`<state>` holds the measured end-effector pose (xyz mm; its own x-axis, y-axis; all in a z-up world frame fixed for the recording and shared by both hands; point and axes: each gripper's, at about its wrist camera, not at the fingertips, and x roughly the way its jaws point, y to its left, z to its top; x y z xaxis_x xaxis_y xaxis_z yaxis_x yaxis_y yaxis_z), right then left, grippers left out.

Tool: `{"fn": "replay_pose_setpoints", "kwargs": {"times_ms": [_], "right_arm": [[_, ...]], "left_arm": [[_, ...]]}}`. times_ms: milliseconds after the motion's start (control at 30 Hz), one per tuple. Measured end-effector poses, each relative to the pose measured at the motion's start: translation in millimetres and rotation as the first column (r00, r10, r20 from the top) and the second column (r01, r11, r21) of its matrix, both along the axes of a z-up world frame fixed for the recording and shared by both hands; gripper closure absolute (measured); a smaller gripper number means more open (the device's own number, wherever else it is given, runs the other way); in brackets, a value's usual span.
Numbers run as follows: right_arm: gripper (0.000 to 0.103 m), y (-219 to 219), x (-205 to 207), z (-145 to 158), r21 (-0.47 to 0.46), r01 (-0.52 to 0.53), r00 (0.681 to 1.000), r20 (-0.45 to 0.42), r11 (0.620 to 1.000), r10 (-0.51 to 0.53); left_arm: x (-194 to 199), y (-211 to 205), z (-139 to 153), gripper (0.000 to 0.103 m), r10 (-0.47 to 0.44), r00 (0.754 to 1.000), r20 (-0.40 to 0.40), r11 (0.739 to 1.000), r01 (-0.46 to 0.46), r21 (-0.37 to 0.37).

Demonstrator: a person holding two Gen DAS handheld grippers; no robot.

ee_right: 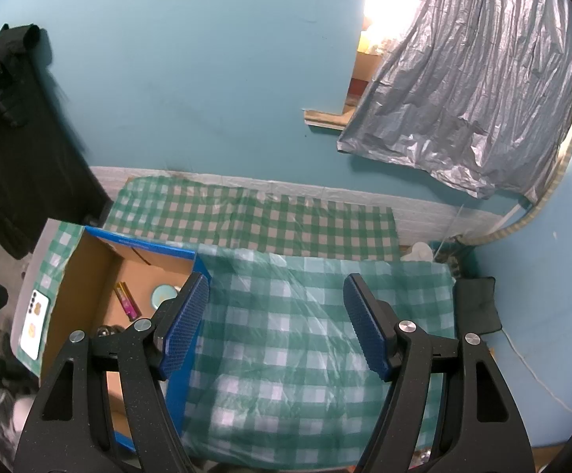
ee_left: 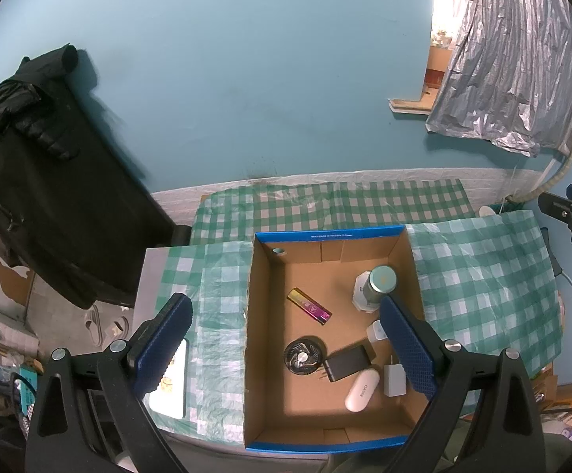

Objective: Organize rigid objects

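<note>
Far left of the left wrist view: white phone (ee_left: 169, 380) flat on the checked cloth (ee_left: 483, 276), outside the cardboard box (ee_left: 251, 327), partly behind a blue pad.

Left gripper (ee_left: 286, 349) spread wide, empty, poised over the box.

Inside, left to right: iridescent bar (ee_left: 309, 306), round black fan (ee_left: 303, 356), black charger (ee_left: 348, 362), white case (ee_left: 361, 390), white plug (ee_left: 394, 379), teal-capped bottle (ee_left: 380, 284). Crowded lower right corner; a careless drop there likely to topple the bottle or jam against the wall.

Right wrist view: right gripper (ee_right: 276, 325) wide, empty, above bare cloth. Loose plastic cover possibly snagging a fingertip. Small white item beside the plug too hidden to name.
</note>
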<state>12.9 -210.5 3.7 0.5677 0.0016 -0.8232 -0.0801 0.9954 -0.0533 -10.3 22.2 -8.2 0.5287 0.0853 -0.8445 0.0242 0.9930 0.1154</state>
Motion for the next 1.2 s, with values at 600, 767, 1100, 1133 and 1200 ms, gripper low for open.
{"fn": "replay_pose_setpoints", "kwargs": {"times_ms": [600,767,1100,1133,1200], "right_arm": [[0.032,-3.7,-4.7,-0.8,-0.004,0.002,1.0,-0.003,1.0,-0.002],[0.032,-3.3,-4.3,-0.8,-0.003,0.001,1.0,-0.004,1.0,-0.001],[0.032,-5.0,-7.1,-2.3,-0.005,-0.004,1.0,-0.011,1.0,0.004],[0.032,-5.5,-7.4,-2.3,-0.006,-0.004,1.0,-0.011,1.0,0.004],[0.032,-4.8,-6.8,-2.3,-0.005,-0.005,1.0,-0.011,1.0,0.005]], "left_arm": [[-4.3,-1.4,0.0,0.006,0.001,1.0,-0.003,1.0,-0.001,0.012],[-3.8,-1.1,0.2,0.006,0.0,1.0,-0.005,1.0,0.0,0.008],[-3.0,0.2,-1.4,0.006,-0.005,1.0,-0.011,1.0,0.005,0.011],[-3.1,-0.7,-1.5,0.006,-0.005,1.0,-0.012,1.0,0.005,0.014],[-3.2,-1.3,-1.8,0.006,-0.004,1.0,-0.015,1.0,0.004,0.014]]}}
